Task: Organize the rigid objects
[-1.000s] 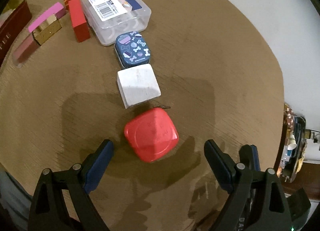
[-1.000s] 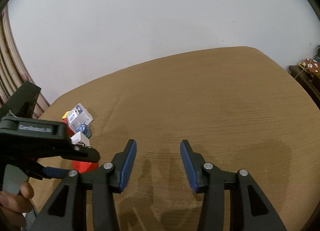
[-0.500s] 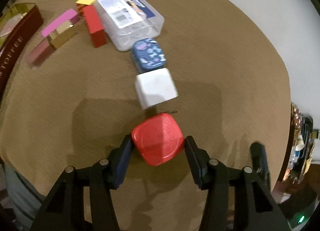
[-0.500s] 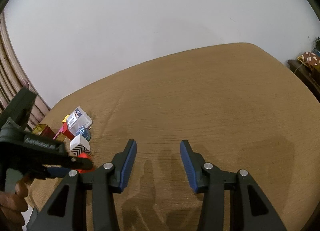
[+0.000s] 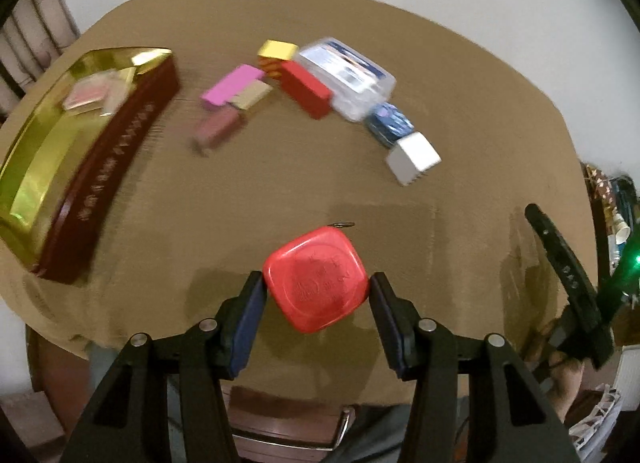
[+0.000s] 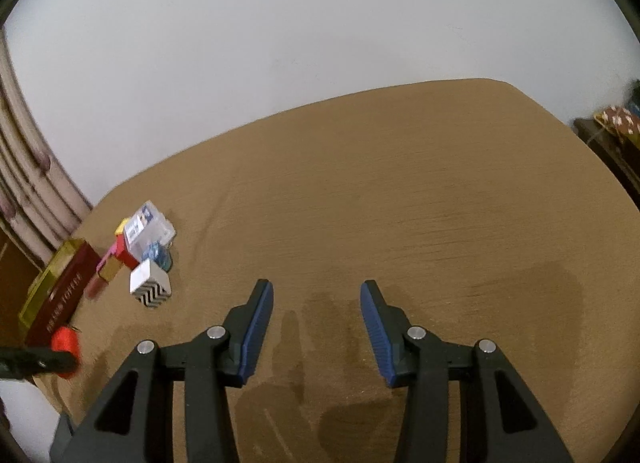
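Observation:
My left gripper (image 5: 316, 295) is shut on a red rounded square box (image 5: 316, 279) and holds it above the brown table (image 5: 300, 183). The red box also shows at the far left of the right wrist view (image 6: 65, 343). Behind it on the table are a white cube (image 5: 414, 157), a blue patterned tin (image 5: 390, 125), a clear plastic case (image 5: 348, 77), a red block (image 5: 306, 91), a yellow block (image 5: 278, 51), a pink block (image 5: 232, 85) and other small blocks. A gold-lined maroon tin (image 5: 80, 155) lies at the left. My right gripper (image 6: 316, 327) is open and empty over bare table.
The table edge runs close in front of the left gripper, with a chair (image 5: 288, 423) below it. The right gripper's body (image 5: 568, 283) stands at the right. A wall lies behind the table. A cluttered shelf (image 6: 616, 123) stands at the right.
My left gripper closed on the red box, lifted it and drew back toward the left, away from the row of objects. The right gripper stayed open and nearly still.

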